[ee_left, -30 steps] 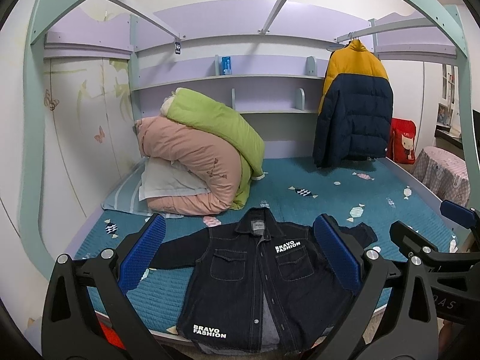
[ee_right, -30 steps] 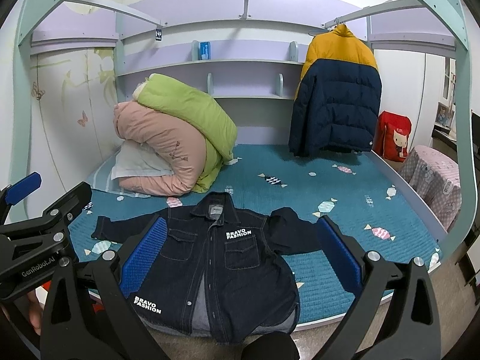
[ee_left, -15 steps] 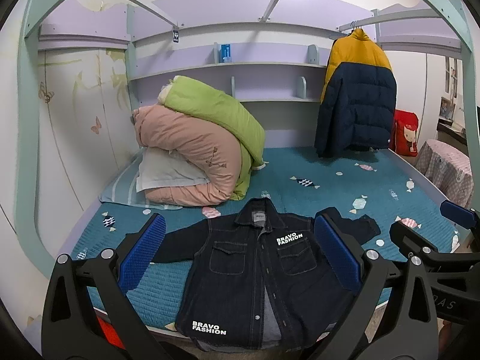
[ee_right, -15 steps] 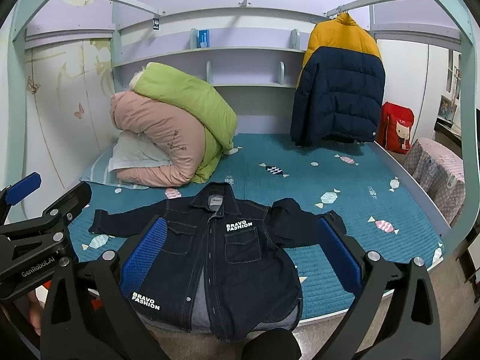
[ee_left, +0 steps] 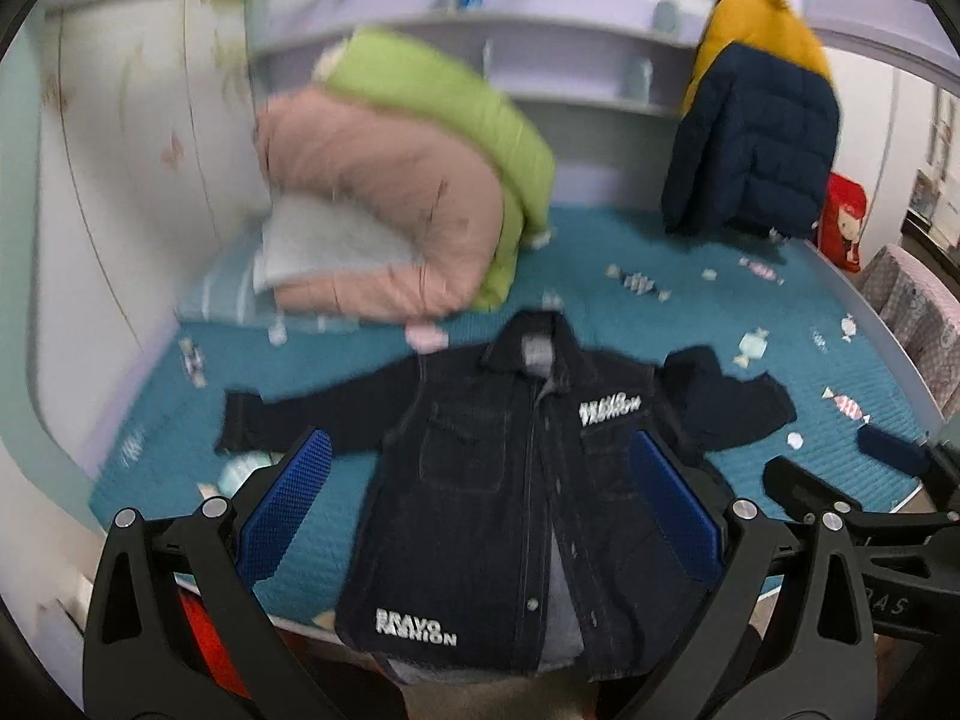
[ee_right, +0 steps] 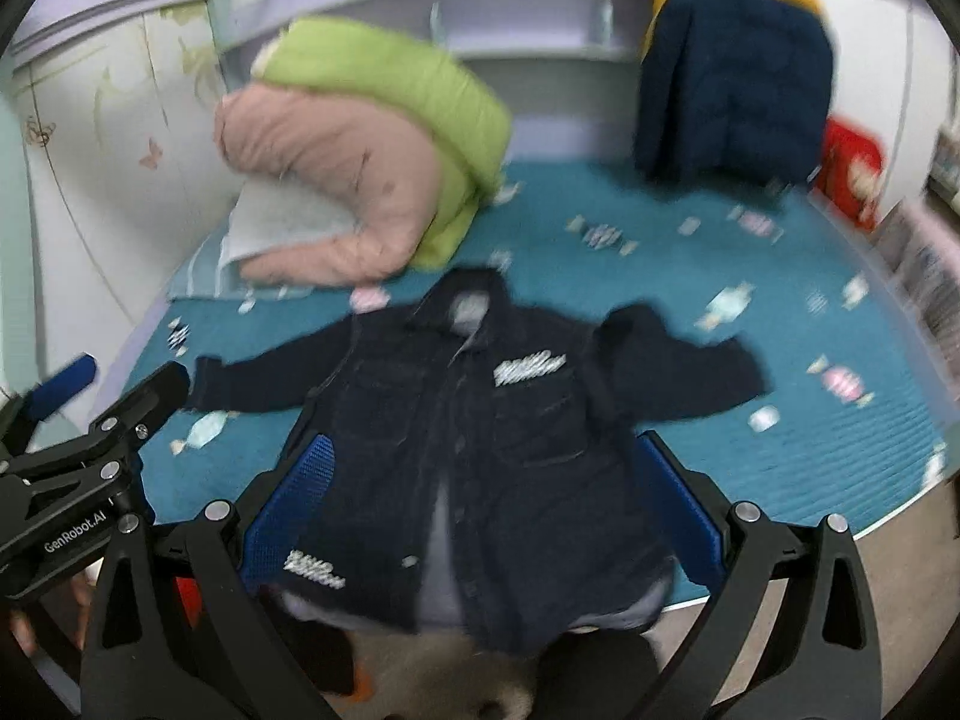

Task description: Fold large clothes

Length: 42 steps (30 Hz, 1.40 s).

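A dark denim jacket (ee_left: 510, 480) with white "BRAVO FASHION" print lies face up on the teal bed (ee_left: 690, 324), collar away from me, hem over the near edge. Its left sleeve stretches out flat; its right sleeve (ee_left: 726, 402) is bunched. It also shows in the right wrist view (ee_right: 480, 450). My left gripper (ee_left: 480, 510) is open and empty, above the jacket's lower half. My right gripper (ee_right: 486, 510) is open and empty, also above the lower half. Both views are blurred.
A pink and green rolled duvet (ee_left: 408, 192) and a pillow sit at the back left of the bed. A yellow and navy puffer jacket (ee_left: 756, 120) hangs at the back right. A red bag (ee_left: 846, 222) and a covered stool (ee_left: 924, 312) stand right of the bed.
Both grippers have tilted down and moved closer to the bed; the jacket now looks larger in both views. Both stay open.
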Tool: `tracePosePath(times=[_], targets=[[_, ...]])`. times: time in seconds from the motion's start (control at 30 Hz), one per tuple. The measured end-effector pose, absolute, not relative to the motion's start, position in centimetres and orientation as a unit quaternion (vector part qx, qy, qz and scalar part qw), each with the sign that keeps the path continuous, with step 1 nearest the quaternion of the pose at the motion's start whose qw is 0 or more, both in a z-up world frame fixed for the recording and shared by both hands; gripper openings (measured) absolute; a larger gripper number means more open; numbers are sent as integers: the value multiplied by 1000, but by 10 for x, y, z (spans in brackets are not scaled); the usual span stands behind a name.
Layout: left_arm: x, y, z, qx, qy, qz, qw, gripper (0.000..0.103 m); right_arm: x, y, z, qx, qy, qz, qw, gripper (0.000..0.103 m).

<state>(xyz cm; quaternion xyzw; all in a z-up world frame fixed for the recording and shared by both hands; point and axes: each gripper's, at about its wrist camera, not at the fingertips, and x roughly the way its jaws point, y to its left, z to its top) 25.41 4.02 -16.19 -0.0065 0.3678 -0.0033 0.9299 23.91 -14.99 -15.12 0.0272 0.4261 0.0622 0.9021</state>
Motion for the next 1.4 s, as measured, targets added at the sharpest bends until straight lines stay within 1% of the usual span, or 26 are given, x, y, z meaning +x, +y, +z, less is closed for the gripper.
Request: tracePosePath(times=[0.13,0.2,0.3,0.4,0.47,0.5,0.53,0.57,0.63,0.67,0.73,0.8,0.97,1.1,1.27,1.3,1.33,1.37,1.4], targets=[[293,78,-218,-43,426,7,904,99,286,-126,-207,55,488,87,867,96],[310,100,-248,-57,449,17,892,99,307,-111,-233,67,503,96,856,96],[335,142,-291,-83,481,44,872,99,338,-84,-272,60,515,98,850,96],[358,194,-333,-114,507,80,850,99,366,-63,-300,48,510,104,853,96],[371,233,-358,-149,522,102,833,99,386,-48,-318,44,508,109,853,94],[377,256,-370,-171,526,115,825,99,396,-40,-328,45,506,118,853,83],[381,279,-381,-194,519,126,823,99,403,-36,-335,44,507,123,852,68],[384,298,-389,-211,513,136,821,99,414,-29,-346,38,512,129,848,62],[393,342,-411,-253,505,143,813,99,433,-14,-367,34,528,143,836,38],[396,362,-421,-279,502,142,806,99,439,-8,-375,33,535,146,832,32],[397,396,-434,-320,481,165,800,99,455,4,-395,41,549,169,817,12],[399,421,-443,-331,468,188,798,99,466,15,-407,46,555,181,810,4],[411,463,-476,-385,464,208,770,99,479,44,-419,36,549,217,806,3],[423,478,-495,-416,458,236,749,99,486,61,-427,31,548,231,804,3],[453,483,-494,-372,454,243,772,98,494,69,-437,37,551,235,800,5],[453,482,-492,-362,454,248,775,80,496,70,-439,42,551,236,799,6],[455,479,-492,-341,461,262,776,55,499,71,-441,46,553,236,798,6],[459,477,-491,-324,471,263,777,52,500,72,-443,48,553,236,798,6],[459,476,-488,-329,460,250,786,28,502,74,-444,53,554,239,796,6]])
